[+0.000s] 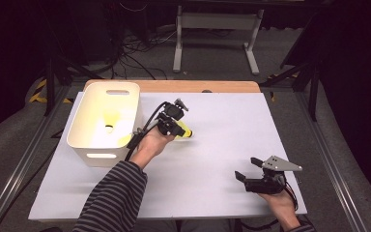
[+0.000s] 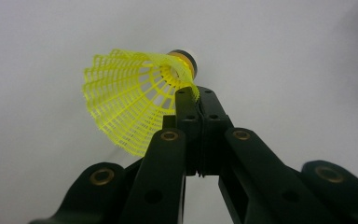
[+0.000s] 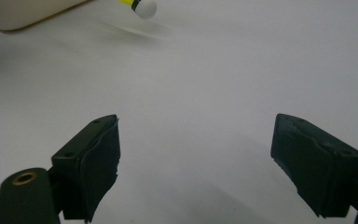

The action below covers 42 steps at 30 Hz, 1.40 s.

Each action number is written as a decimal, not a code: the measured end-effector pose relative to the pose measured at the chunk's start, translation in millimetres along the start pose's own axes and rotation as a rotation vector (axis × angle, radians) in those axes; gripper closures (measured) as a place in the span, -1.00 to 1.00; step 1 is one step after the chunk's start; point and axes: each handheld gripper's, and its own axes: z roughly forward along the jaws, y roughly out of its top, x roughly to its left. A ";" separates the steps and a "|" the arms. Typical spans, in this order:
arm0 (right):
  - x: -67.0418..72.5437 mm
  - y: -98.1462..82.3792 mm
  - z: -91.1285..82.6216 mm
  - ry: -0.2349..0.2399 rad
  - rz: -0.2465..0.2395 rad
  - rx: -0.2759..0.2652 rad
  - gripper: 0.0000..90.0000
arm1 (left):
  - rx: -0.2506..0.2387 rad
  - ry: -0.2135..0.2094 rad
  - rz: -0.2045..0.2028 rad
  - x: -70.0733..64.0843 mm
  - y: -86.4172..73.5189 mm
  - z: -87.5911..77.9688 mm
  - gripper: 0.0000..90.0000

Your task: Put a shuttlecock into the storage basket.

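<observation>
High view: two shuttlecocks (image 1: 186, 132), one bin (image 1: 105, 121).

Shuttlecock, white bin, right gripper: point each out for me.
shuttlecock (image 2: 130, 105), left gripper view, on its yellow mesh skirt.
white bin (image 1: 84, 145), high view, on its near wall.
right gripper (image 1: 249, 169), high view, between its fingertips.

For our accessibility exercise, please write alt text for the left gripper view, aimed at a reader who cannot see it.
Two black jaws of the left gripper, closed together, pinch the rim of a yellow plastic shuttlecock. Its mesh skirt fans out to the left, its dark-banded cork points away, and the plain white table lies behind.
</observation>
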 end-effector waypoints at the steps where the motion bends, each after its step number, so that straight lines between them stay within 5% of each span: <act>1: 0.1 0.0 0.0 0.000 0.000 0.000 -0.64 | 0.001 0.002 -0.001 -0.3 -0.4 0.1 0.99; 23: 0.4 0.0 0.1 0.002 0.000 0.001 -0.64 | 0.009 0.035 0.032 -6.6 -7.2 -12.6 0.99; 42: 0.5 0.1 0.0 0.002 0.000 0.001 -0.64 | -0.006 0.018 0.037 -9.5 -11.1 -27.3 0.99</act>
